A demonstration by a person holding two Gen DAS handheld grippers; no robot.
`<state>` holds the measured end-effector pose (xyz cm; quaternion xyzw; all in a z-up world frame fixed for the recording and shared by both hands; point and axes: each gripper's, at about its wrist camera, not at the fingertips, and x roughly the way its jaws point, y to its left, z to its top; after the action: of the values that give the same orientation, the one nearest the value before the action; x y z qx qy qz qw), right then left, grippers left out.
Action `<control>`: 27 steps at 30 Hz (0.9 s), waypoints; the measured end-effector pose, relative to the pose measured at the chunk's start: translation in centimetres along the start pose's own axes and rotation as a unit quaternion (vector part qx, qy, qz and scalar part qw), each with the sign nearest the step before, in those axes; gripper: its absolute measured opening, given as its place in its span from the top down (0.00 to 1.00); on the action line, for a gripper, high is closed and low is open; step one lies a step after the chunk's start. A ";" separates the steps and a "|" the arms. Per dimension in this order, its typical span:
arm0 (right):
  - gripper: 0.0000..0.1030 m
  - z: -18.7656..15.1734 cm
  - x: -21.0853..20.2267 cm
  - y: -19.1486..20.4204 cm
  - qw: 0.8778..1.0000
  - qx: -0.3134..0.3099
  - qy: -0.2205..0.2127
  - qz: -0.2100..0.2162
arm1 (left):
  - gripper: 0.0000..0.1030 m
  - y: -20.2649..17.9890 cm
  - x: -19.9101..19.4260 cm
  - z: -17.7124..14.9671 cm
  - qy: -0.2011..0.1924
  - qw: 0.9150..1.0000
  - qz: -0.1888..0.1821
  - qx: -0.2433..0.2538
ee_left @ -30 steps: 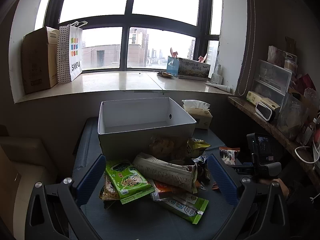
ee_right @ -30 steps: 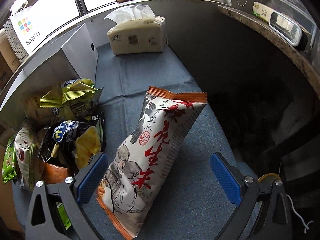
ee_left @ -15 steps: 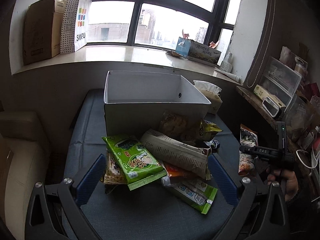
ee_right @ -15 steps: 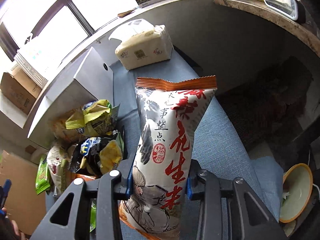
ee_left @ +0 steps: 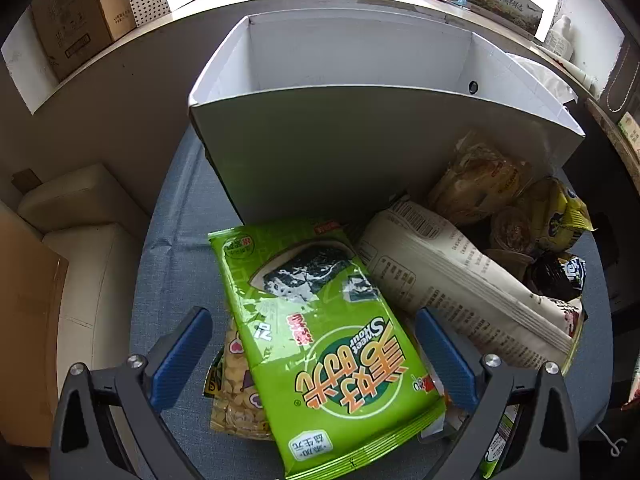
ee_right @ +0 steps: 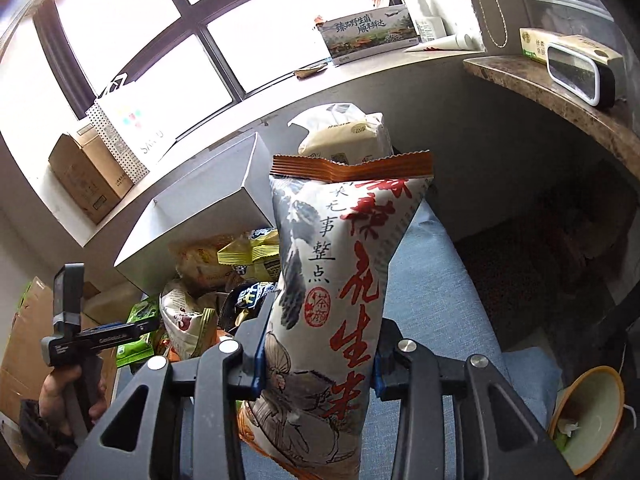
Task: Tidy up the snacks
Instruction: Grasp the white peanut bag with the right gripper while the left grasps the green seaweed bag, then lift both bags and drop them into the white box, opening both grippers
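My right gripper (ee_right: 318, 354) is shut on a tall white peanut bag (ee_right: 340, 280) with red characters and holds it upright above the blue cloth. My left gripper (ee_left: 314, 354) is open, its blue pads either side of a green seaweed snack bag (ee_left: 320, 332) that lies on the snack pile. An empty white box (ee_left: 360, 92) stands just behind the pile; it also shows in the right wrist view (ee_right: 208, 208). A cream bag (ee_left: 460, 272) and several yellow and dark packets (ee_left: 552, 220) lie to the right.
A tissue pack (ee_right: 348, 132) stands behind the peanut bag. A cardboard box (ee_left: 76, 12) and a dotted paper bag (ee_right: 124, 128) stand on the windowsill. A bowl (ee_right: 592, 412) sits low at right. A beige seat (ee_left: 80, 240) is at left.
My left gripper has dropped down and forward over the green seaweed bag. My right gripper, which closed on the peanut bag, has lifted it higher and more upright.
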<state>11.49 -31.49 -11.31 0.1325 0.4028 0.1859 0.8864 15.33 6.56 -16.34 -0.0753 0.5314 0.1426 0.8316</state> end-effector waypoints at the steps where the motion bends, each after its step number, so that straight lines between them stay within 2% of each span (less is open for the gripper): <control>1: 0.60 0.6 1.1 0.1 1.000 0.000 0.002 0.000 | 0.00 0.0 0.5 0.0 0.005 1.000 0.009 -0.003; 3: 0.60 0.5 0.9 0.1 1.000 -0.003 0.005 -0.002 | 0.02 0.0 1.0 -0.2 0.007 1.000 0.000 -0.004; 6: 0.60 0.3 0.9 0.1 1.000 -0.003 0.008 -0.004 | 0.27 0.7 0.9 -1.0 0.000 1.000 -0.001 -0.011; 8: 0.60 0.5 1.1 0.0 1.000 -0.002 0.010 -0.003 | 0.27 1.8 0.3 -1.7 -0.012 0.999 -0.033 -0.029; 12: 0.60 0.3 1.1 0.6 1.000 -0.010 0.011 0.001 | 0.27 3.2 -2.5 -3.5 -0.066 0.995 -0.057 -0.040; 16: 0.60 0.3 1.1 1.8 1.000 -0.026 0.004 0.016 | 0.27 4.3 -6.6 -5.0 -0.143 0.984 -0.097 -0.051; 20: 0.60 0.7 1.6 4.0 0.997 -0.058 -0.001 0.041 | 0.27 4.2 -10.7 -3.8 -0.200 0.972 -0.121 -0.035; 22: 0.60 1.0 1.8 5.1 0.996 -0.071 -0.003 0.047 | 0.27 4.0 -11.5 -2.4 -0.208 0.970 -0.122 -0.024; 26: 0.60 1.0 2.8 6.3 0.995 -0.080 0.005 0.053 | 0.26 3.2 -10.2 -1.3 -0.179 0.980 -0.085 0.000; 27: 0.60 0.9 3.0 6.4 0.995 -0.081 0.008 0.056 | 0.26 3.3 -9.4 -1.2 -0.168 0.981 -0.092 -0.004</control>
<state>12.55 -24.51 -10.23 0.0816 0.3851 0.2686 0.8792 9.51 7.92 -8.31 -0.1023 0.3740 0.0782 0.9185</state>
